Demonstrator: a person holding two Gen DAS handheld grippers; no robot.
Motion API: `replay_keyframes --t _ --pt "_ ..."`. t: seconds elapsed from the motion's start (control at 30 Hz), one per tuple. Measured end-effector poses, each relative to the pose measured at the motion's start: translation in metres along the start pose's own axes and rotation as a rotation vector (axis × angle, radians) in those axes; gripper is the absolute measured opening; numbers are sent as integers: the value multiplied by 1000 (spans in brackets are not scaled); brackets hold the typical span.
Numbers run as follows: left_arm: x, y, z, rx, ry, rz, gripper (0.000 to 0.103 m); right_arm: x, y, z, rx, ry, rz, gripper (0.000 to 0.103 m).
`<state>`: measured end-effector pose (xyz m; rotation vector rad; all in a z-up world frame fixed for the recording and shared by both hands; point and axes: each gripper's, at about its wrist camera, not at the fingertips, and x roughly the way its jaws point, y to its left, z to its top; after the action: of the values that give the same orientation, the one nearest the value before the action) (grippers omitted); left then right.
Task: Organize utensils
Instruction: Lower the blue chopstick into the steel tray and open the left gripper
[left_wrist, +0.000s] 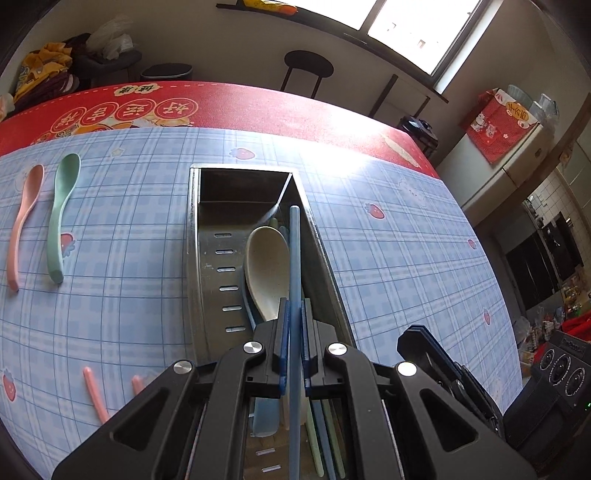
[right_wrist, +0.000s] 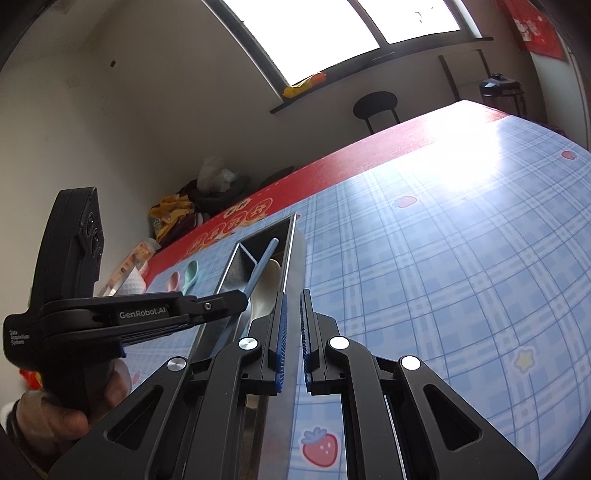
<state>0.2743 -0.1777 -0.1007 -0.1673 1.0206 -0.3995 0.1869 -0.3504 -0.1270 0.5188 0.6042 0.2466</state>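
A: Where the left tongs (left_wrist: 294, 317) reach forward over the long stainless-steel utensil tray (left_wrist: 207, 258), what do they carry?

B: A slim blue chopstick-like stick (left_wrist: 294, 258), clamped between the blue pads, running lengthwise above the tray's right side. Under it lie a cream plastic spoon (left_wrist: 267, 269) and several pale green and blue sticks.

A: And the hand behind them?

B: Seen from the right wrist camera, a bare hand (right_wrist: 70, 413) grips the black handle low at the left, with the left tongs held nearly level and pointing across to the tray.

A: The right tongs (right_wrist: 291, 314)?

B: Pads apart with a narrow gap and nothing between them, poised just beside the tray's right wall, pointing along it.

A: What lies outside the tray?

B: On the blue checked cloth of the counter (left_wrist: 406, 240), well to the left, a pink plastic spoon (left_wrist: 22, 225) and a mint-green plastic spoon (left_wrist: 62, 218) lie side by side. Nearer the camera are two pink sticks (left_wrist: 96, 395), probably chopsticks, though the tongs' frame hides their lower ends.
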Motion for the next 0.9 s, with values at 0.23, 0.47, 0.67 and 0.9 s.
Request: replay_keyframes --t 0.23,0.47,0.67,0.9 --pt "16 -2 2 10 49 3 6 1 -1 0 2 2 2 8" --pt "13 -8 -2 48 59 -24 6 1 -3 0 10 1 4 8" --pt "-17 -10 -7 143 7 -34 7 1 -5 1 24 -2 8 8" --pt "-68 13 -37 242 -97 52 7 -1 -6 -1 20 -2 9 8"
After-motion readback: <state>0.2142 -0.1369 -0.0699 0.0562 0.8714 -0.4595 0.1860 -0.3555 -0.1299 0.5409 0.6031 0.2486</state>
